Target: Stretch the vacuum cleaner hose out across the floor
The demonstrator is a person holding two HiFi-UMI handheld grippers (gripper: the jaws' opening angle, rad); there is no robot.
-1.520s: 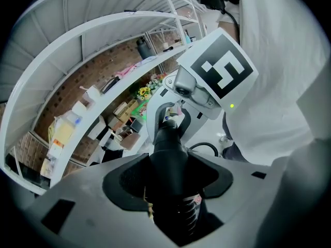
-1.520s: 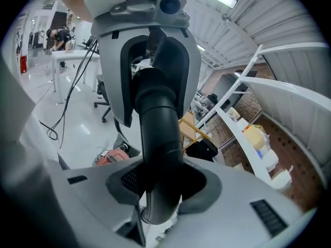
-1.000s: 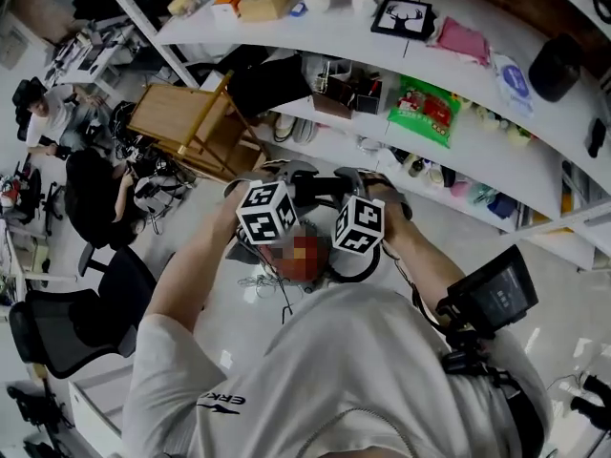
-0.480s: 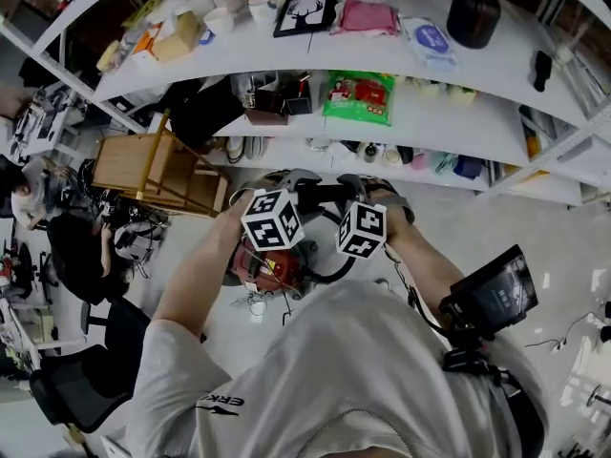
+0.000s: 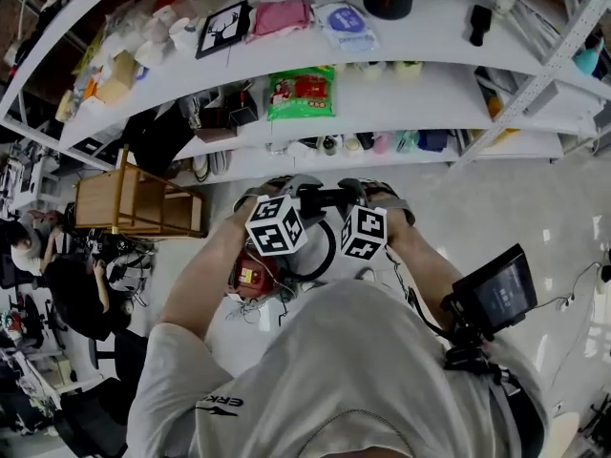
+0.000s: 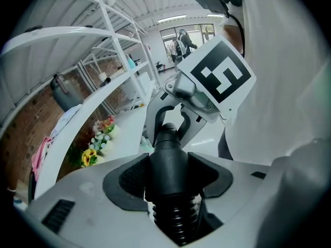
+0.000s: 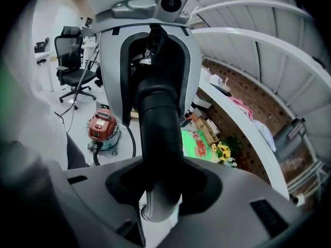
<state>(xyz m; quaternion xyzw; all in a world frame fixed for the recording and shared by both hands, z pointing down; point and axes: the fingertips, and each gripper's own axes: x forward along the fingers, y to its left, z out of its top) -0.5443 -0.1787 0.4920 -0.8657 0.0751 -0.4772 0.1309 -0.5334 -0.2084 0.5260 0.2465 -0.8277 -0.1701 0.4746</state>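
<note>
- Wooden frame (image 5: 134, 203) lies on the floor at the far left of my head view, beneath the white shelves (image 5: 430, 103).
- Just right of it, the red vacuum cleaner (image 5: 250, 277) sits on the floor, below my left forearm.
- My left claw (image 6: 168, 175) is clamped on the black cuff of the hose (image 6: 173, 218). Both pads press its sides, and the ribbed section shows just beneath them.
- From the vacuum cleaner, the hose curls up in a loop to the claws. It is held off the floor in front of me and not yet laid out.
- My right claw (image 7: 161, 182) grips the smooth rigid end of the hose, where black turns to grey. It sits just beside the left claw and faces it along the same piece.
- At the far right, a small screen (image 5: 495, 294) sits by my right elbow.
</note>
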